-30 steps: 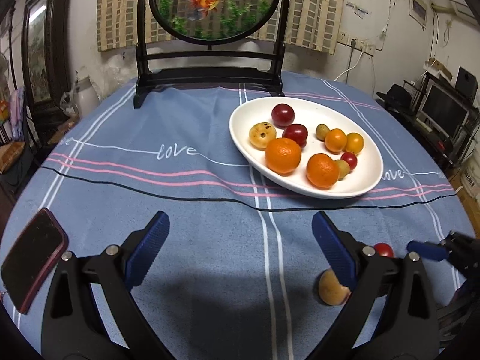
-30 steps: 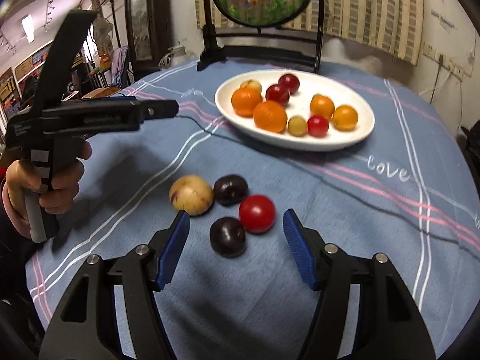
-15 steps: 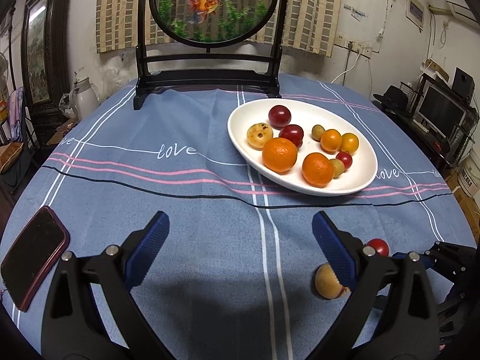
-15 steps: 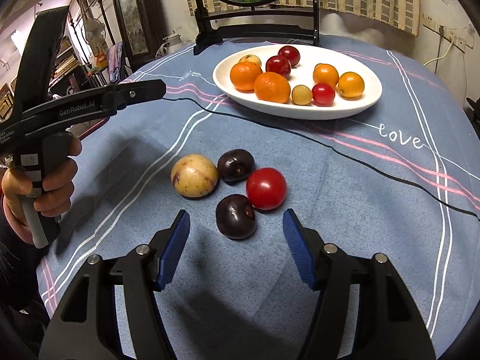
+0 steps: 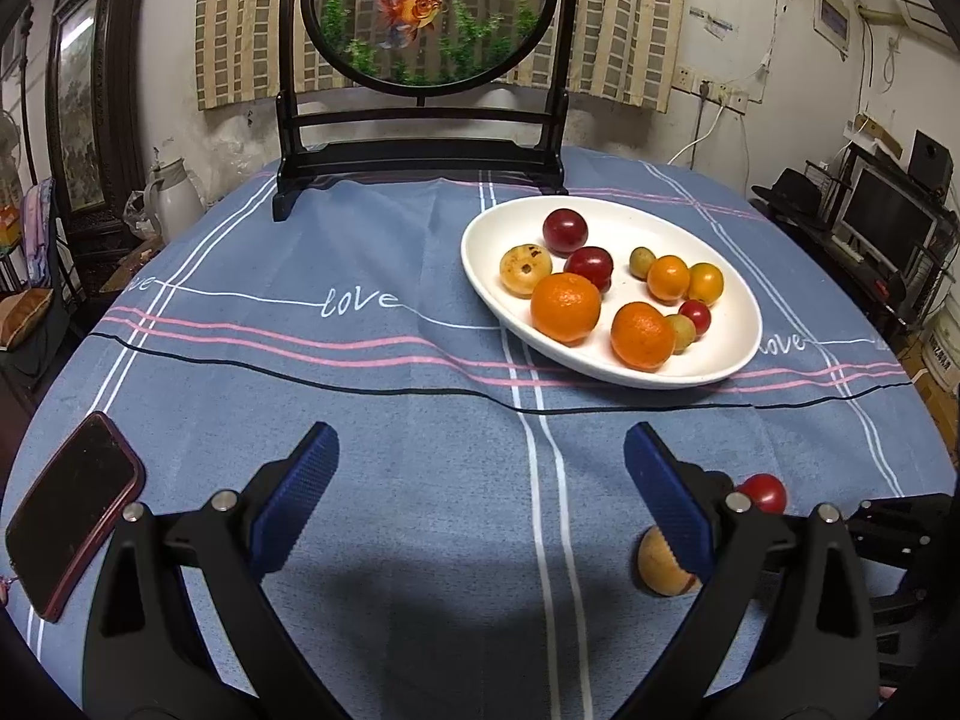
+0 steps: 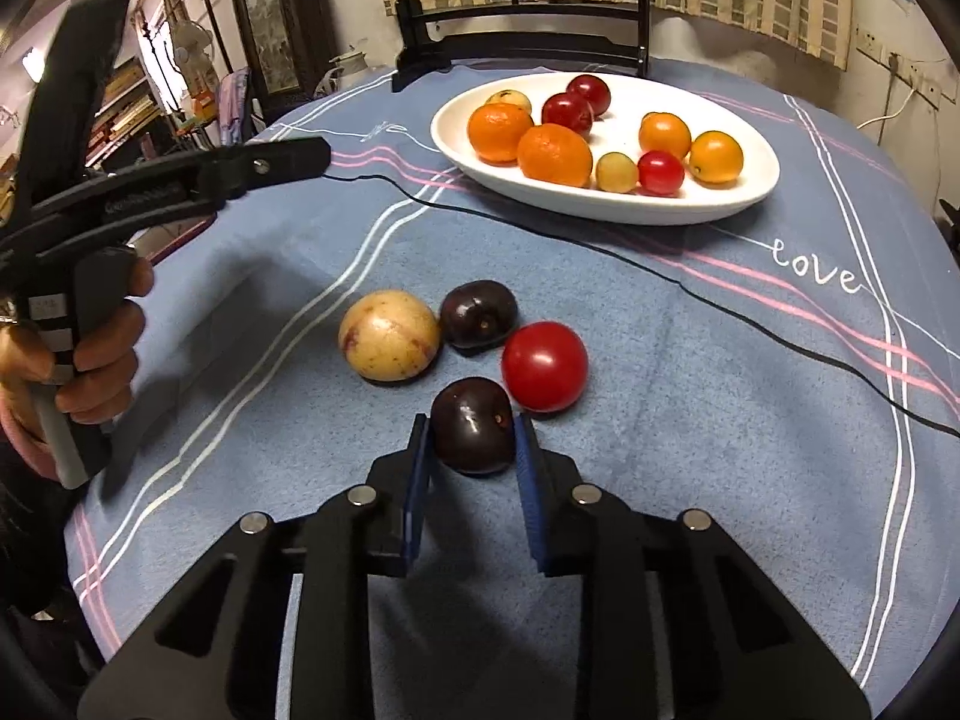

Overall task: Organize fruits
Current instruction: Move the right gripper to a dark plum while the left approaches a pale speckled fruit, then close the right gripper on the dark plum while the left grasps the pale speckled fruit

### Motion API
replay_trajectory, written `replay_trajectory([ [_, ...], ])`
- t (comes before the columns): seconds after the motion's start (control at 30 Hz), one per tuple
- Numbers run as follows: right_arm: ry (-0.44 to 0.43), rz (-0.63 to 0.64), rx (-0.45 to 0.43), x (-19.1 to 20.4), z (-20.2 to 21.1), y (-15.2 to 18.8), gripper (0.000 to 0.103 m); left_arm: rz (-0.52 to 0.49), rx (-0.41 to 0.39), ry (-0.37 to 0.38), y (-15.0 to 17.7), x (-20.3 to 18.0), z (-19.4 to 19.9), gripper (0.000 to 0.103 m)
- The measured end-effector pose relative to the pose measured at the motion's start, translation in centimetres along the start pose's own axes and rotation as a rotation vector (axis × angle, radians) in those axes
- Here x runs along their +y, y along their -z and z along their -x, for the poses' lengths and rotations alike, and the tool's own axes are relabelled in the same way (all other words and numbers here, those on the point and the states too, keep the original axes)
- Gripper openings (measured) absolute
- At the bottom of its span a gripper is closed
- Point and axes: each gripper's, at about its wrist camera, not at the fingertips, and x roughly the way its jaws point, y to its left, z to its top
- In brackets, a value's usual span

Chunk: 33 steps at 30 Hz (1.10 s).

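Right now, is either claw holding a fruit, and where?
The right claw pinches the near dark plum by its two sides. The left claw holds nothing.

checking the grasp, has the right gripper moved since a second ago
Yes. The right gripper has advanced toward the white plate, and its jaws have just been closing; they now pinch the near dark plum.

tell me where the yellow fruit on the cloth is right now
In the right wrist view the yellow fruit lies on the blue tablecloth left of centre, touching a dark plum on its right, well short of the white plate.
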Motion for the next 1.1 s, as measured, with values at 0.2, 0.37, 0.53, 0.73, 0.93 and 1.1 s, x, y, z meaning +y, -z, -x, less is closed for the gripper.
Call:
replay_trajectory([
  [0.2,-0.037,-0.028,-0.13,-0.7,3.2,-0.5,0.028,-0.03,0.048,0.115,0.5,-0.6,-0.2,0.098],
  [0.37,-0.027,-0.147,-0.158,-3.2,4.1,-0.5,0.028,-0.232,0.087,0.247,2.1,-4.4,0.2,0.094],
  [0.53,-0.027,-0.171,-0.147,-3.6,4.0,-0.5,0.028,-0.338,0.162,0.311,3.6,-6.5,-0.5,0.071],
  [0.73,-0.027,-0.172,-0.146,-3.4,4.0,-0.4,0.028,-0.359,0.191,0.32,4.3,-7.0,-1.4,0.059],
  [0.93,-0.025,-0.175,-0.134,-3.4,3.7,-0.4,0.028,-0.365,0.224,0.308,4.6,-7.1,-2.3,0.044],
  [1.1,-0.021,-0.163,-0.125,-3.1,3.6,-0.4,0.028,-0.363,0.221,0.309,4.6,-7.1,-2.3,0.042],
])
